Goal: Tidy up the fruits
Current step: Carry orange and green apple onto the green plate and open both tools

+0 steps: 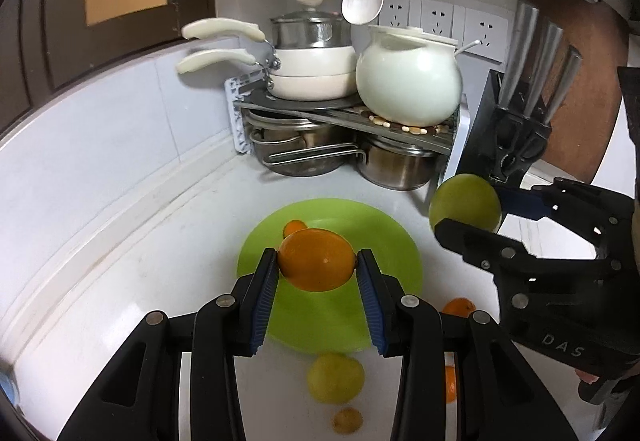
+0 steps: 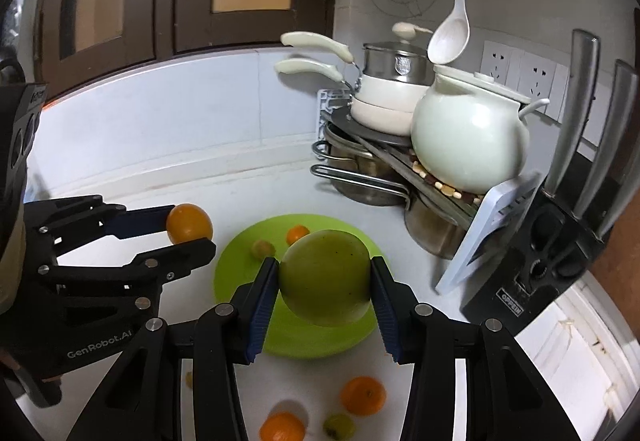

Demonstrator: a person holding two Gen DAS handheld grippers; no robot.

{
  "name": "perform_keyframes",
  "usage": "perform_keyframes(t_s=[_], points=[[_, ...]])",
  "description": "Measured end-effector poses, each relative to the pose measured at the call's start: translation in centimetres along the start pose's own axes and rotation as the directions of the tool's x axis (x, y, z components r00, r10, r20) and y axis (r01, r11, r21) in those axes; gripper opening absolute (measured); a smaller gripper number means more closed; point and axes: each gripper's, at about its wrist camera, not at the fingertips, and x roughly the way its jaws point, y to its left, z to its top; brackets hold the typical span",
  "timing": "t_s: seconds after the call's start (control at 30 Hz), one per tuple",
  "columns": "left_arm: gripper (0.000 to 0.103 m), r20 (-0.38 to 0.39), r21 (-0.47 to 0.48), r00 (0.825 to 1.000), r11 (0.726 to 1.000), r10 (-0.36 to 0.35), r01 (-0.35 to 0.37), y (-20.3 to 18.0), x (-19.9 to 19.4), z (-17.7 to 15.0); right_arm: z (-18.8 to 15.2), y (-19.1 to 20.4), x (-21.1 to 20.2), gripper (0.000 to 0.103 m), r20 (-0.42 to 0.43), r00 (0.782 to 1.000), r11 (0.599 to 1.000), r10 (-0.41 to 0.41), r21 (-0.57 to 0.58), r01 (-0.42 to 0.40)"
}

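Observation:
My left gripper [image 1: 316, 267] is shut on an orange [image 1: 316, 259] and holds it above the near side of a lime-green plate [image 1: 380, 241]. My right gripper [image 2: 325, 283] is shut on a large green fruit [image 2: 325, 277] above the same plate [image 2: 236, 265]. Each gripper shows in the other view: the right gripper [image 1: 474, 207] with its green fruit [image 1: 464, 203], the left gripper [image 2: 188, 227] with its orange [image 2: 189, 223]. A small orange [image 2: 297, 233] and a small yellowish fruit [image 2: 262, 248] lie on the plate.
Loose fruits lie on the white counter in front of the plate: two oranges [image 2: 363, 395] [image 2: 282, 427], a small green one [image 2: 339, 425], a yellow-green fruit [image 1: 335, 379]. A rack of pots [image 1: 344, 129] with a white jar [image 1: 408, 77] stands behind; a knife block [image 2: 532, 253] at right.

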Motion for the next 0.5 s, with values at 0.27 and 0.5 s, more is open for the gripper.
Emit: perform_keyframes(t_s=[0.27, 0.5], points=[[0.04, -0.081, -0.004, 0.996, 0.999, -0.046, 0.046, 1.1, 4.9, 1.7, 0.7, -1.9, 4.7, 0.046, -0.084, 0.996, 0.999, 0.013, 0.039, -0.01], [0.04, -0.147, -0.005, 0.987, 0.998, -0.062, 0.062, 2.2, 9.3, 2.0, 0.8, -2.7, 8.9, 0.046, -0.174, 0.984, 0.999, 0.033, 0.042, -0.026]])
